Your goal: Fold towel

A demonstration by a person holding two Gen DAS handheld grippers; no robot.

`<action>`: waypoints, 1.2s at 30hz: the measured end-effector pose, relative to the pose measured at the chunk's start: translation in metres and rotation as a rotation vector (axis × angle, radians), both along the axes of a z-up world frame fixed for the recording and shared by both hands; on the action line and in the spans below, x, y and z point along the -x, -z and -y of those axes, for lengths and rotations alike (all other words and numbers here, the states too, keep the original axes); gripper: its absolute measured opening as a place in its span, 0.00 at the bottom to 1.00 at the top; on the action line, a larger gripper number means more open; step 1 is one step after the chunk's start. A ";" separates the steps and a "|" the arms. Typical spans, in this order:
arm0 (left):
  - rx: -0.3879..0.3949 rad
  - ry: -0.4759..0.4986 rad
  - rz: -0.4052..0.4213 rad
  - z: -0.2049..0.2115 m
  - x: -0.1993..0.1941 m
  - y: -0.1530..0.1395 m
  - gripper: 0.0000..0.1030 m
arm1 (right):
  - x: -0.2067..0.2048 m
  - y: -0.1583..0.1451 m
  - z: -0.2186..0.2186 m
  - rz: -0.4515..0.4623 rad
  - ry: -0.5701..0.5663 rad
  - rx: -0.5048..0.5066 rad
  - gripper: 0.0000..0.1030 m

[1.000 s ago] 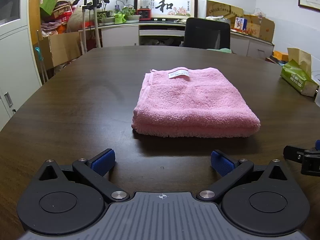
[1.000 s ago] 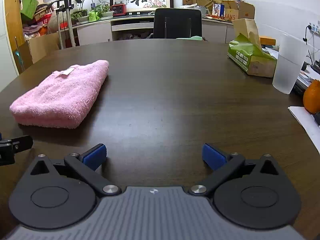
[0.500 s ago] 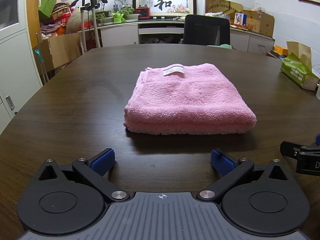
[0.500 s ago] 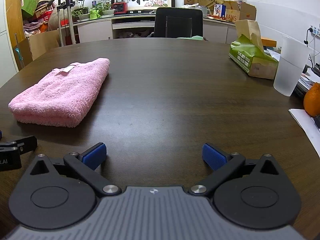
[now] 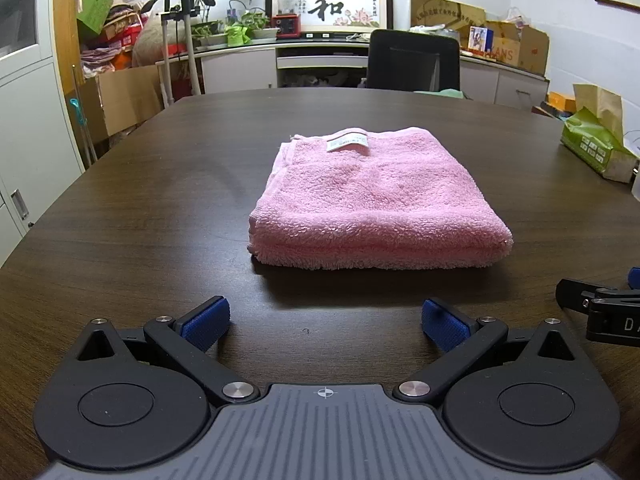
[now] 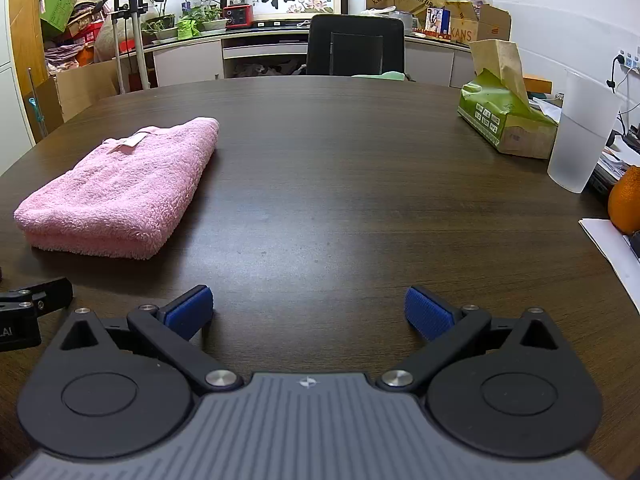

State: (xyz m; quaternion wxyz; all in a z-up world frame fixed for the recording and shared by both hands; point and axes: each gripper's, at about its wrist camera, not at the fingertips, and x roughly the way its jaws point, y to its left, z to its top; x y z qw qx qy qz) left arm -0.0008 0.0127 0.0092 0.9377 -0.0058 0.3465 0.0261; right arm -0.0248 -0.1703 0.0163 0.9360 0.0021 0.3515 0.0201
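A pink towel (image 5: 376,200) lies folded into a thick rectangle on the dark wooden table (image 5: 160,208), its white label on the far edge. My left gripper (image 5: 326,322) is open and empty, a short way in front of the towel's near fold. In the right wrist view the towel (image 6: 120,188) lies to the left. My right gripper (image 6: 308,312) is open and empty over bare table, to the right of the towel. Part of the right gripper shows at the left wrist view's right edge (image 5: 600,308).
A green tissue box (image 6: 504,120), a frosted plastic cup (image 6: 580,136), an orange (image 6: 626,200) and papers (image 6: 612,248) stand at the table's right side. A black office chair (image 6: 356,50) stands behind the far edge. Cabinets and boxes line the walls.
Both grippers have drawn back slightly from the towel and risen a little. The towel lies still. Both grippers stay open.
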 end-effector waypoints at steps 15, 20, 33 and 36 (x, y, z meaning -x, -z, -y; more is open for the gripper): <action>-0.007 0.028 -0.002 0.000 -0.001 0.001 1.00 | 0.000 0.000 0.003 0.000 -0.001 -0.001 1.00; -0.006 0.029 -0.002 0.000 -0.001 0.001 1.00 | 0.000 0.000 0.003 0.000 -0.001 -0.001 1.00; 0.001 0.028 0.000 0.000 -0.001 0.000 1.00 | 0.000 0.000 0.004 0.000 -0.001 -0.001 1.00; 0.006 0.028 0.002 -0.001 0.000 0.000 1.00 | 0.000 0.000 0.003 0.000 -0.001 -0.001 1.00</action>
